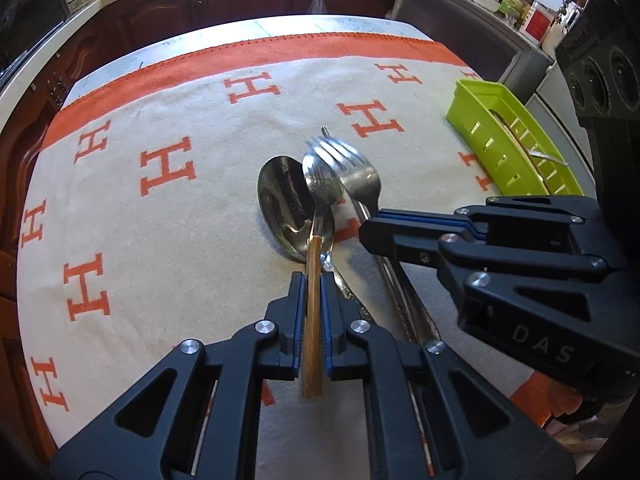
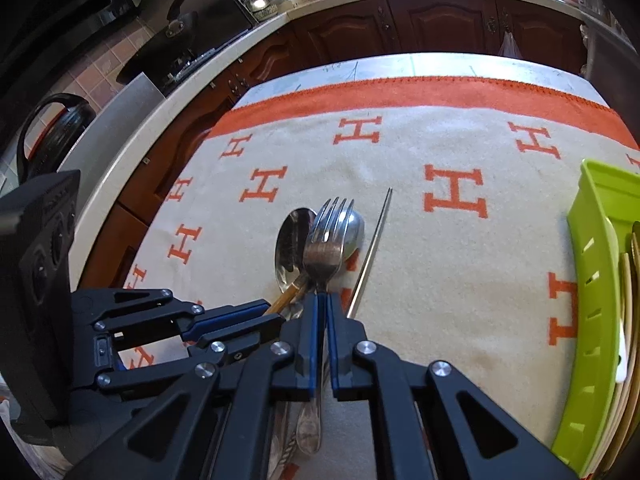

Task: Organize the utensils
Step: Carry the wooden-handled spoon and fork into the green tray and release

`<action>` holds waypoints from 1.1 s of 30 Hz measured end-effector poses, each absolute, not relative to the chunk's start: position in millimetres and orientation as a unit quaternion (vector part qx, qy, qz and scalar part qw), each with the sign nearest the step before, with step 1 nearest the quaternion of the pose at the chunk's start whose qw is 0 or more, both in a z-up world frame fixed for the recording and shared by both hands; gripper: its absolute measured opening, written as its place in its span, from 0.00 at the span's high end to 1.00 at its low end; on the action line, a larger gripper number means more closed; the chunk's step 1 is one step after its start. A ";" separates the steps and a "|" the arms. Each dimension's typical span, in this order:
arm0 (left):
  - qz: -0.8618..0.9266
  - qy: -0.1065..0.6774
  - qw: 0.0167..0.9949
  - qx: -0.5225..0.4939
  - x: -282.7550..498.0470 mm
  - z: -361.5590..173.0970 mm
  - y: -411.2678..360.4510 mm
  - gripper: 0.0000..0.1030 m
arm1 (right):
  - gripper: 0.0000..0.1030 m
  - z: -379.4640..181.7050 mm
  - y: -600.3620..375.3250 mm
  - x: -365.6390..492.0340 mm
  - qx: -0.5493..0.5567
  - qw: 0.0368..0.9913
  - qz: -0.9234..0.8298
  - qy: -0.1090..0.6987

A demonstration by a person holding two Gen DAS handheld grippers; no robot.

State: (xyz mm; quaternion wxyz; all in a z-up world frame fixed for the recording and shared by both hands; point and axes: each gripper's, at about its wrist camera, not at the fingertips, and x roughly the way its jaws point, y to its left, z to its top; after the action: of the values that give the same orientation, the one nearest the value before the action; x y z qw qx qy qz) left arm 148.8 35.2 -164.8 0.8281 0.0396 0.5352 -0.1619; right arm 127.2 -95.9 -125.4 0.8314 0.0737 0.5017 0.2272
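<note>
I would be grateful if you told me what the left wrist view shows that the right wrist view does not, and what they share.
Only the left wrist view shows the left gripper shut on the wooden-handled spoon. Only the right wrist view shows the right gripper shut on the fork, and a thin metal rod on the cloth. Both show the large spoon, the green tray and the orange-lettered cloth.
</note>
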 end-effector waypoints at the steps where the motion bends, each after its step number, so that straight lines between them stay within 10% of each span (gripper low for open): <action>1: -0.163 0.534 0.829 0.037 148.8 -163.4 35.3 0.95 | 0.96 -121.6 -98.0 125.3 0.077 0.835 0.227 0.495; 33: -0.198 0.452 0.870 -0.009 58.4 -44.9 -63.5 0.95 | 0.98 -8.9 -236.6 6.3 0.109 0.909 0.129 0.382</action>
State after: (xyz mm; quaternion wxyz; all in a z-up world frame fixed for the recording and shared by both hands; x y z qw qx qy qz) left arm 58.4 -63.5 -44.9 0.8697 -0.0088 0.4519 -0.1981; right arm 6.3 -236.6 -8.9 0.9086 0.1093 0.3819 0.1293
